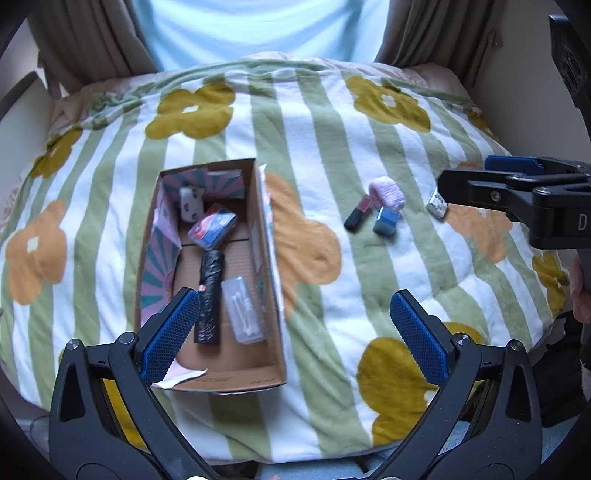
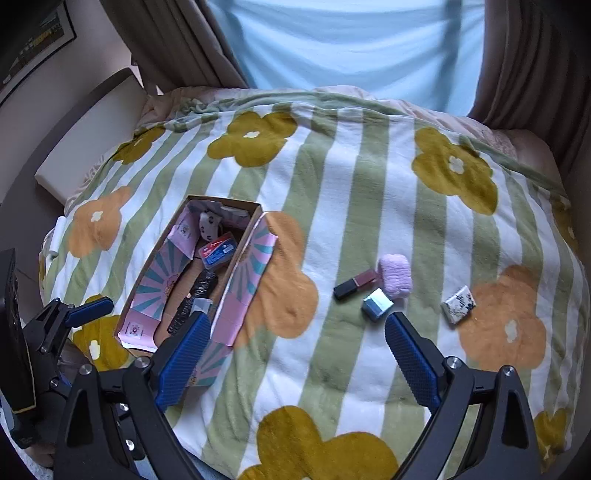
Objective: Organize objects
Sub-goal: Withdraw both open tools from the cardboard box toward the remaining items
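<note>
An open cardboard box [image 1: 236, 380] [image 2: 240, 291] lies on the flowered blanket [image 1: 332, 129]. It holds a black roll [image 1: 210, 295], a clear plastic case [image 1: 243, 310], a red and blue packet [image 1: 212, 225] and a small white panda item [image 1: 190, 203]. Right of the box lie a lipstick [image 1: 357, 214] [image 2: 354, 284], a pink fluffy item [image 1: 388, 192] [image 2: 395, 275], a silver-blue cube [image 1: 386, 219] [image 2: 376, 304] and a white patterned packet [image 1: 436, 203] [image 2: 459, 304]. My left gripper [image 1: 293, 299] is open and empty over the box's near right side. My right gripper [image 2: 297, 321] [image 1: 465, 171] is open and empty, just short of the cube.
The blanket [image 2: 351, 184] covers a rounded surface that drops away at every edge. A person in a light blue shirt [image 1: 258, 29] sits behind it between brown curtains [image 2: 166, 44]. A white cushion [image 2: 92, 129] lies at the far left.
</note>
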Demonstrator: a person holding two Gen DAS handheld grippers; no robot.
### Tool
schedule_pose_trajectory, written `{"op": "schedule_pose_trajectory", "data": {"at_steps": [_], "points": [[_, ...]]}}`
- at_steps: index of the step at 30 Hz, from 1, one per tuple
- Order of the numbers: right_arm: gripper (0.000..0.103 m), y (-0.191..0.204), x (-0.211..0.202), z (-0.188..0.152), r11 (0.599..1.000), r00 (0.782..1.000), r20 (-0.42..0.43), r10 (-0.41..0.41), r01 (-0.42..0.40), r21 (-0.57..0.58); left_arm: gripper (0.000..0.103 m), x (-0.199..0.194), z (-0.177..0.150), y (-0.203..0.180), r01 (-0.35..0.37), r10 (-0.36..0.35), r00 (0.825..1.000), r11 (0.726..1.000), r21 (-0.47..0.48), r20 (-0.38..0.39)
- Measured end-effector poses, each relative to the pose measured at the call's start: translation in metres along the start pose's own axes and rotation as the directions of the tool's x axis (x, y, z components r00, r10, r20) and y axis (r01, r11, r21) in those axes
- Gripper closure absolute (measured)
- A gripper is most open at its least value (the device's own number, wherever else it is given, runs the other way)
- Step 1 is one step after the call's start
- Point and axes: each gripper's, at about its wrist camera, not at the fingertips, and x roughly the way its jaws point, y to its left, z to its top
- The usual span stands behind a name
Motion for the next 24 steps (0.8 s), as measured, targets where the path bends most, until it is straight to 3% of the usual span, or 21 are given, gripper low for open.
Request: {"op": "schedule_pose_trajectory", "data": {"at_steps": [9, 18, 24], "points": [[0.009, -0.059, -0.027, -0.019, 0.993, 0.993, 0.027, -0.117, 0.116, 0.020, 0.000, -0.007, 0.012, -0.060, 0.008, -0.011, 0.999, 0.997, 0.075, 0.044], [0.009, -0.104, -0.030, -0.022, 0.995, 0.995, 0.035, -0.095, 0.094, 0.045, 0.000, 0.001, 0.022, -0.101, 0.033, -0.039, 0.998, 0.993, 0.117, 0.054], [0.009, -0.128, -0.015, -0.015, 0.998, 0.998, 0.016, -0.059, 0.059, 0.003, 0.000, 0.021, 0.028, -0.122, 0.043, -0.048, 0.998, 0.993, 0.110, 0.042]]}}
